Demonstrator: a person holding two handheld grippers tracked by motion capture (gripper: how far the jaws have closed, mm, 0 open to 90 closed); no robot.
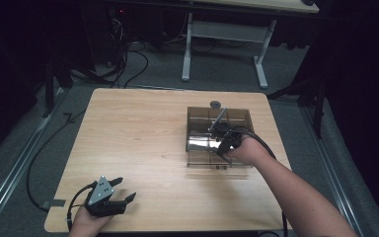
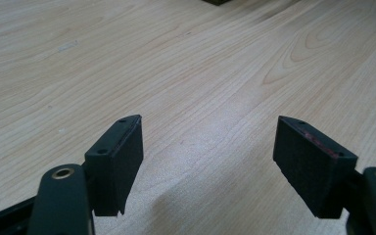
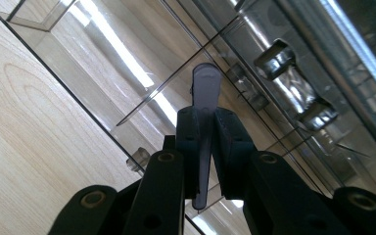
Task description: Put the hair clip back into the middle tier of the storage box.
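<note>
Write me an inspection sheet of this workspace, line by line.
Surface: light wooden table, bare over most of its top.
Job's things: clear smoky plastic organizer box with compartments at the table's right; thin flat tab held over it.
Clutter: small round dark object just beyond the box; what it is cannot be told.
Grippers: left gripper open over bare wood at the near left; right gripper shut on the tab, over the box.
Cables: a black cable trails from the left gripper; more cables on the floor.
Surroundings: dark room, grey floor, a white-legged desk behind.
</note>
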